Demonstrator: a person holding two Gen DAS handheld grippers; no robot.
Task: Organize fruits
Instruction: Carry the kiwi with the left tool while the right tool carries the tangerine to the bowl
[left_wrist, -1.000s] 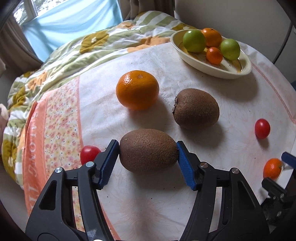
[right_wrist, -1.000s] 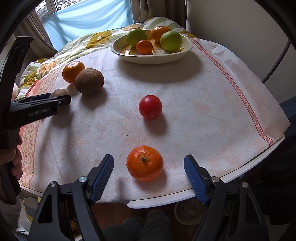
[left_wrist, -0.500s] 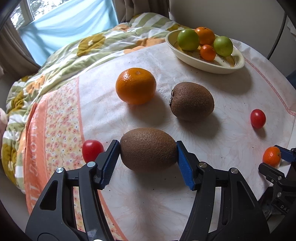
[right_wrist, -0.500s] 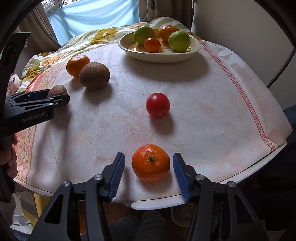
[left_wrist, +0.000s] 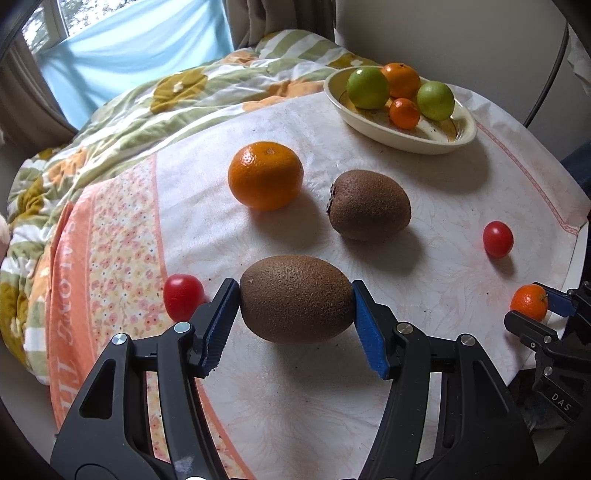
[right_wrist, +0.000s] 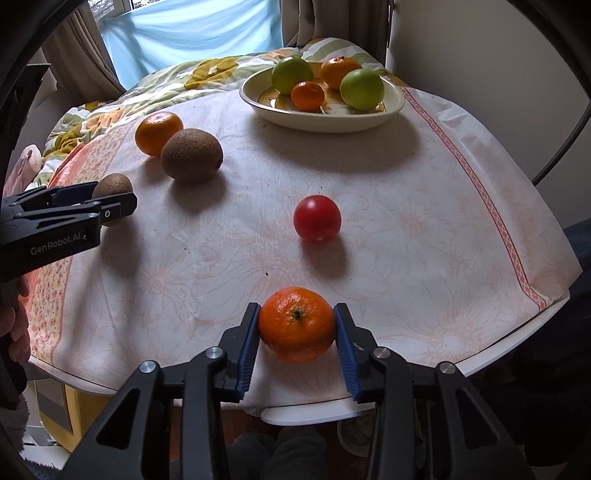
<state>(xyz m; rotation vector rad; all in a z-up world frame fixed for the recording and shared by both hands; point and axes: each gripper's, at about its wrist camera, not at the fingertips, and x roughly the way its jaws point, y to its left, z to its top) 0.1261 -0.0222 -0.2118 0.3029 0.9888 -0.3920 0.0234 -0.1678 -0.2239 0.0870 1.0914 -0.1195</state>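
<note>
- Daylight from a curtained window falls on a cloth-covered table (right_wrist: 424, 206) beside a bed.
- Left claw (left_wrist: 295, 310) is clamped on a kiwi (left_wrist: 295, 299), pads on its two ends.
- Right claw (right_wrist: 297, 332) has just been closing; its pads now touch a mandarin (right_wrist: 296, 324) at the near table edge.
- Bowl (right_wrist: 321, 118), the likely goal, lies well ahead of both claws, already holding four fruits.
- Lift each fruit straight up with gentle pressure, clear the tomato (right_wrist: 317, 218) ahead, lower before letting go.
- Readable: "GenRobot.AI" on the left claw's side; "DAS" on the right's.
</note>
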